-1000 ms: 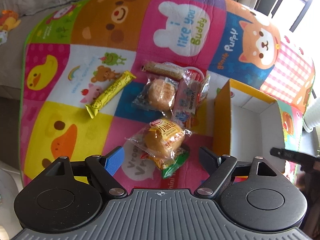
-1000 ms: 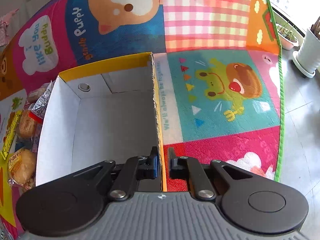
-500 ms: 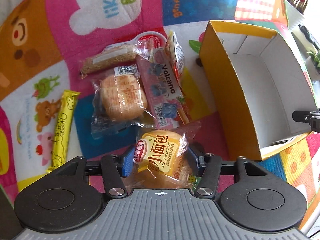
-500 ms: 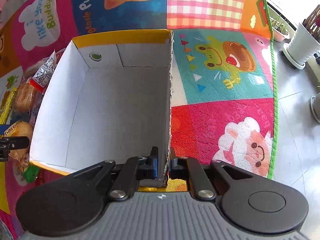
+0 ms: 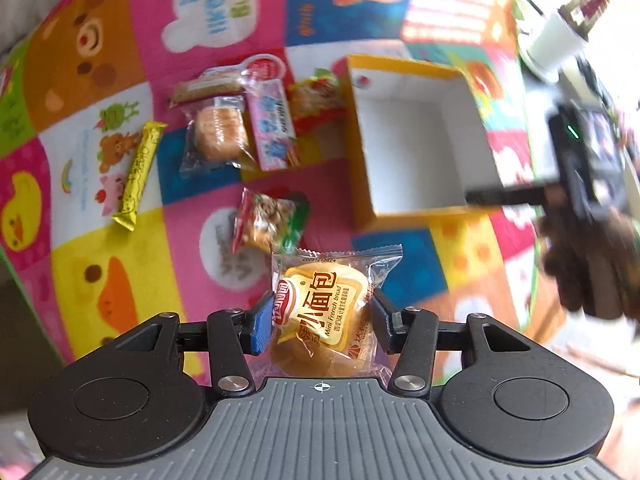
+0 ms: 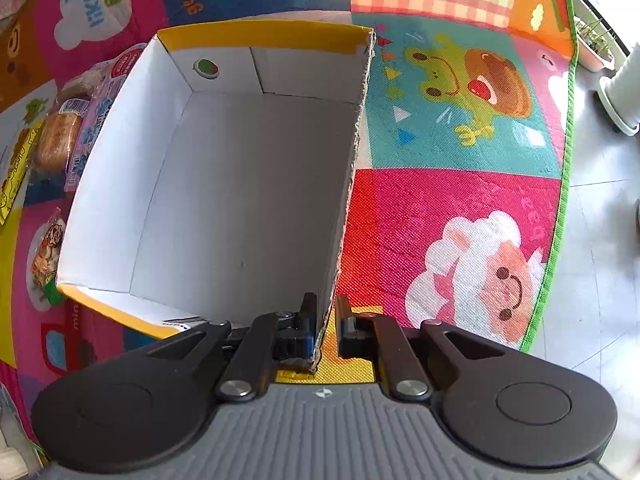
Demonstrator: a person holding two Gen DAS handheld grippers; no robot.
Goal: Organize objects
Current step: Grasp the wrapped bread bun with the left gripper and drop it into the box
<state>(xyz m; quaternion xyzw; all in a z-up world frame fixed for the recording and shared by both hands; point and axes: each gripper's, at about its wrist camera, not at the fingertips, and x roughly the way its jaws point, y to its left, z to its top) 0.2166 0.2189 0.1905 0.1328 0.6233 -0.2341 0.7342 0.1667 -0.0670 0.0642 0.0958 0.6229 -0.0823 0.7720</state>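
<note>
A mini French bread packet (image 5: 326, 304) hangs above the play mat, pressed between the pads of my left gripper (image 5: 318, 316), whose jaws are still closing. The white cardboard box with a yellow rim (image 5: 404, 66) stands empty to the upper right. My right gripper (image 6: 326, 322) is shut on the box's right wall (image 6: 348, 184) near its front corner; in the left wrist view its finger (image 5: 504, 196) reaches in from the right. Left of the box lie a bun pack (image 5: 218, 136), a pink packet (image 5: 272, 128) and a red-green snack pack (image 5: 268, 220).
A yellow cheese stick (image 5: 138, 172) and a brown bar (image 5: 208, 88) lie farther left on the colourful mat (image 6: 460, 200). The mat's green edge (image 6: 564, 184) borders grey floor, where a white plant pot (image 6: 624, 92) stands.
My left gripper came down over the bread packet, closed on it and lifted it off the mat, rolling as it rose. The right gripper kept its grip on the box wall.
</note>
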